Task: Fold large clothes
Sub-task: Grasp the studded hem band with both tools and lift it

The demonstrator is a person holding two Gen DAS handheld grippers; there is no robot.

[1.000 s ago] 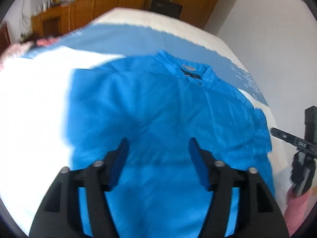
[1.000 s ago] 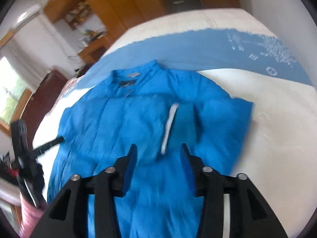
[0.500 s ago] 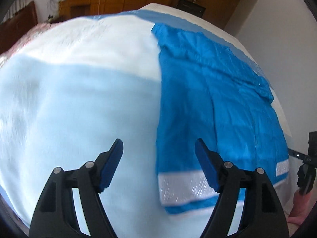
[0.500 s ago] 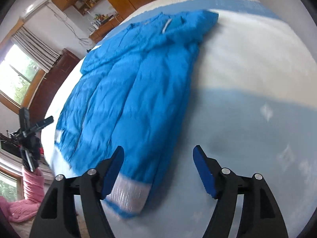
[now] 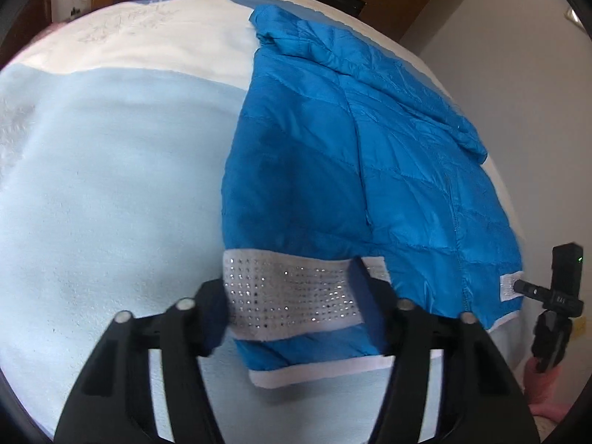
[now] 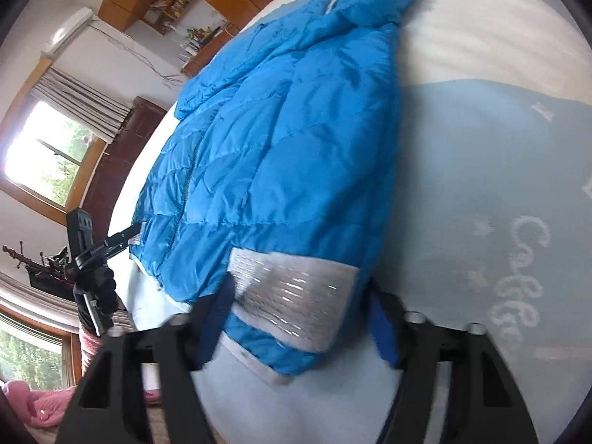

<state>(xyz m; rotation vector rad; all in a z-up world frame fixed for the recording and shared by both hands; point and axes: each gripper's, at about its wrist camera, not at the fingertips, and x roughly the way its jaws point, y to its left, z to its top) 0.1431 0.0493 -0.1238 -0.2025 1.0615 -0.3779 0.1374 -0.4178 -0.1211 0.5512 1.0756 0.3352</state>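
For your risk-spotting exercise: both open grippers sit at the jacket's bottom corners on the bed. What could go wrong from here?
1. The jacket is puffy and slick; the left gripper straddles the sparkly band and may pinch only the top layer, so the fold drags unevenly.
2. The hem lies near the bed edge; a pull by the right gripper could slide the jacket off.
3. The far sleeves look bunched and may crease into the fold.

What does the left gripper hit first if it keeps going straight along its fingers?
Most likely the sparkly white band at the hem of the blue jacket. The left gripper is open with that band sitting between its fingers, jacket flat on the bed. How high it is above the fabric is unclear.
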